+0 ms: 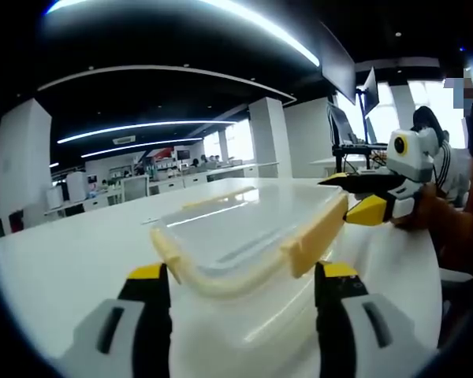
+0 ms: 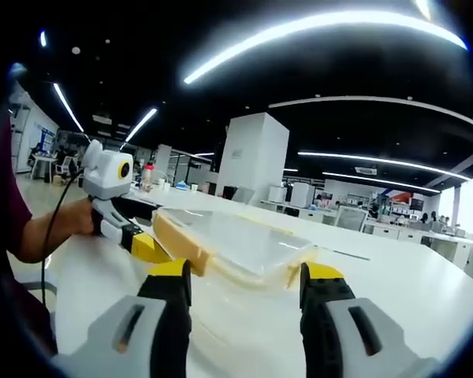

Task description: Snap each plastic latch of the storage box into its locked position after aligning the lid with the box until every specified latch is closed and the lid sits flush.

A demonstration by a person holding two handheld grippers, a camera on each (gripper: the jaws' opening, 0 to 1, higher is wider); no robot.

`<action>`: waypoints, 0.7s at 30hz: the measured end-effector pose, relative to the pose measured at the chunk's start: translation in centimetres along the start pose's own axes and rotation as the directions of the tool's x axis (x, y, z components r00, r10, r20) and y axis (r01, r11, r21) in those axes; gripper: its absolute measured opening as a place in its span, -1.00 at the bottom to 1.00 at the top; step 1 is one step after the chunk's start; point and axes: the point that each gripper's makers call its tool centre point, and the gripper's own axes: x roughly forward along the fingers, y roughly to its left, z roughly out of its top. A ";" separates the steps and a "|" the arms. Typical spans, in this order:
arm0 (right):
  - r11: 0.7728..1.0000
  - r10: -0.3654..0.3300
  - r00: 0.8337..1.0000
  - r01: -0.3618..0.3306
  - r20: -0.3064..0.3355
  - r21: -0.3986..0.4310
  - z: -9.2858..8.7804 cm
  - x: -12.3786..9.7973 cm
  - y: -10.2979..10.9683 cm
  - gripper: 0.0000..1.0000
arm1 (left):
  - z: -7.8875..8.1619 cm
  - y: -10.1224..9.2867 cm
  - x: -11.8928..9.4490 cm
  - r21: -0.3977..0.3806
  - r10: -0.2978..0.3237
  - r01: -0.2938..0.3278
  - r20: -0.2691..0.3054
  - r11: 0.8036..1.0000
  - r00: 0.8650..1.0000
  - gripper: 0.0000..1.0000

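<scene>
Translucent plastic, the storage box (image 1: 244,268) sat on the white desk (image 1: 71,252) with its lid (image 2: 236,240) on. My left tool (image 1: 240,295) stood wide around the box's near end; my right tool (image 2: 244,299) was wide too, just short of a yellow latch (image 2: 181,240).

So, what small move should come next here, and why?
Probably press the right gripper down on the yellow latch it touches. That latch sticks outward from the lid of the storage box, so it looks unlocked. The left gripper, jaws open around the near end, could steady the box meanwhile.
</scene>
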 end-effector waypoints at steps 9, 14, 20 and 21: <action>1.000 -0.002 1.000 0.002 0.000 -0.008 0.0 0.0 0.0 0.04 | 0.0 0.0 0.0 0.002 0.004 -0.004 -0.003 1.000 1.000 0.47; 1.000 -0.004 1.000 0.004 0.002 -0.017 0.1 0.0 0.0 0.02 | 0.0 0.0 0.0 0.005 0.008 -0.008 -0.004 1.000 1.000 0.47; 1.000 -0.005 1.000 0.005 0.003 -0.026 0.1 0.0 0.1 0.00 | 0.0 0.0 0.0 0.009 0.010 -0.010 -0.008 1.000 1.000 0.48; 1.000 -0.005 1.000 0.006 0.003 -0.028 0.1 0.0 0.1 0.00 | 0.0 0.0 0.0 0.011 0.011 -0.011 -0.009 1.000 1.000 0.48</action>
